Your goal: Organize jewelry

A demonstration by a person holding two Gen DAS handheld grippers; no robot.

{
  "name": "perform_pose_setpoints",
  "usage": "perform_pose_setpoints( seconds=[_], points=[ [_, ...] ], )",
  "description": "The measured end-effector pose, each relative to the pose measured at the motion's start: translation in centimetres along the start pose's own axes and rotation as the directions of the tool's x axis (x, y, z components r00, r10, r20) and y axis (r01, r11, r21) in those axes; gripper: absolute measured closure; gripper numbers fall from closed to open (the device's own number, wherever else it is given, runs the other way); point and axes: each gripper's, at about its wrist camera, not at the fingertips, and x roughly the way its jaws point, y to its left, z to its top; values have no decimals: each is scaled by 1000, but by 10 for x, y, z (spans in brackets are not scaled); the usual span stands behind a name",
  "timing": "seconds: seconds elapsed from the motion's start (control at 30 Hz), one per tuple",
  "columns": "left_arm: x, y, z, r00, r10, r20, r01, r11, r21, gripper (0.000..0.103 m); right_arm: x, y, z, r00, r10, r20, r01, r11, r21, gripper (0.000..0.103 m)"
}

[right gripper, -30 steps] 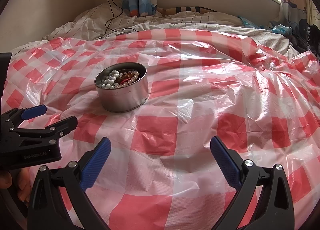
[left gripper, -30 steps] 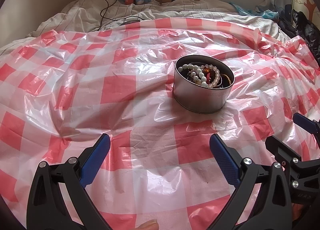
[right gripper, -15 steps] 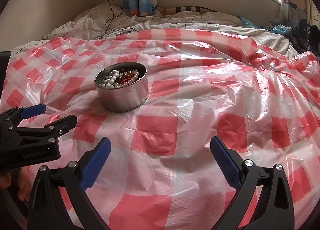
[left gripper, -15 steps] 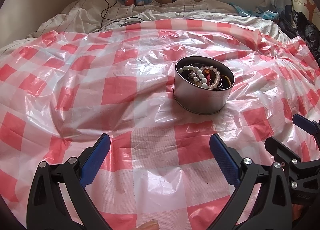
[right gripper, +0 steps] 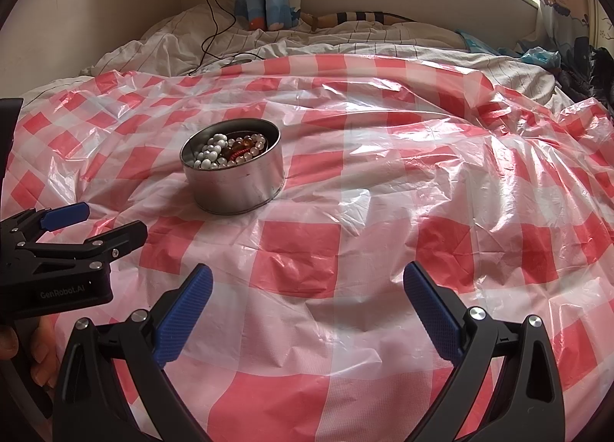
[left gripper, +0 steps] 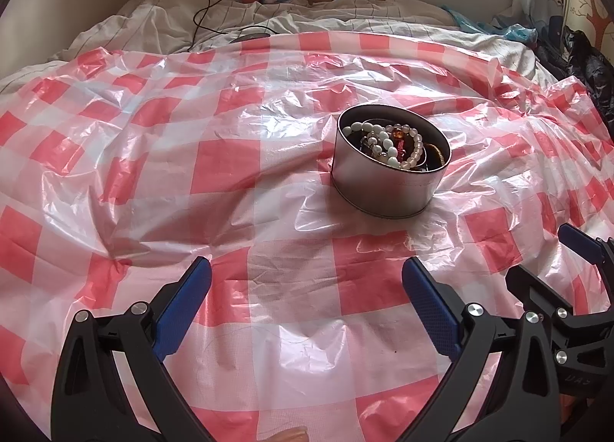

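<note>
Both grippers hover spread wide and empty over the checked plastic sheet (left gripper: 230, 158), and almost nothing has shifted in the last second. The left gripper (left gripper: 307, 290) has the round tin (left gripper: 387, 188) ahead and slightly to its right; for the right gripper (right gripper: 307, 294) the tin sits ahead to the left. All the bead bracelets (left gripper: 395, 146) lie heaped inside the tin, none on the sheet. That fits either jewelry gathered in or jewelry waiting to be sorted out.

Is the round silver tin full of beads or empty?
Not empty. The round silver metal tin stands upright with no lid, and white and amber bead strings lie piled inside it.
</note>
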Motion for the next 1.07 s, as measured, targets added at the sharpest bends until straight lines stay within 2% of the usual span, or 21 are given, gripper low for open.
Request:
perform_pose_setpoints(
  seconds=[0.3, 0.47, 0.6, 0.73, 0.9, 1.07],
  points=[
    [5, 0, 0, 1000, 13, -29, -13, 1000, 0, 8, 0, 0, 0, 1000, 1, -1, -1, 1000, 0, 8],
    [15, 2, 0, 996, -1, -89, 0, 1000, -20, 8, 1, -1, 0, 1000, 0, -1, 0, 1000, 0, 8],
    [12, 9, -4, 998, -15, -54, 12, 998, -65, 8, 1, -2, -1, 1000, 0, -5, 0, 1000, 5, 8],
    [6, 9, -3, 1000, 7, -22, -8, 999, -49, 8, -1, -3, -6, 1000, 0, -4, 0, 1000, 6, 8],
    [13, 4, -1, 996, 45, -73, -46, 999, -21, 8, -1, -4, -4, 1000, -2, -6, 2, 1000, 5, 8],
    [17, 9, -2, 995, 25, -100, -30, 998, -48, 8, 0, -6, -1, 1000, -8, -10, 8, 1000, 6, 8]
  ],
)
